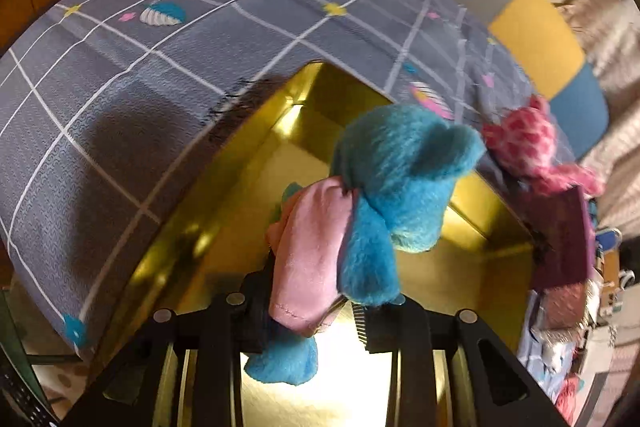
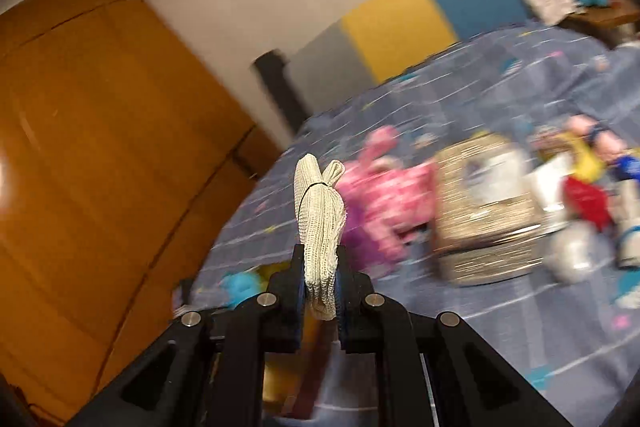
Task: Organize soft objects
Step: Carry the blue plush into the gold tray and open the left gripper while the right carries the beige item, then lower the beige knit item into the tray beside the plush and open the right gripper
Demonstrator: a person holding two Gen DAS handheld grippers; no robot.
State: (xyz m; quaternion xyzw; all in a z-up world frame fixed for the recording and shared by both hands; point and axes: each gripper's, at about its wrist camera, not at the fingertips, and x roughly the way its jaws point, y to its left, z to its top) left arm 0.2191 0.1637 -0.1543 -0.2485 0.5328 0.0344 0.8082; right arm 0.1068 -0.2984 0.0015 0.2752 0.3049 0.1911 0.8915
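Left gripper [image 1: 316, 307] fingers pinching fuzzy blue plush toy with pink satin patch [image 1: 384, 187] directly over shiny gold box interior [image 1: 224, 227], bed's grey grid sheet [image 1: 120, 75] at 10 o'clock. Best lowered inside before letting go. Right gripper [image 2: 322, 279] fingers clamped on cream knitted cloth roll [image 2: 320, 219]; best kept clear.

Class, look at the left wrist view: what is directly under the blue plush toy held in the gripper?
Under the blue plush toy, held by the left gripper, is an open gold box. Its visible floor looks bare; the toy covers part of it.
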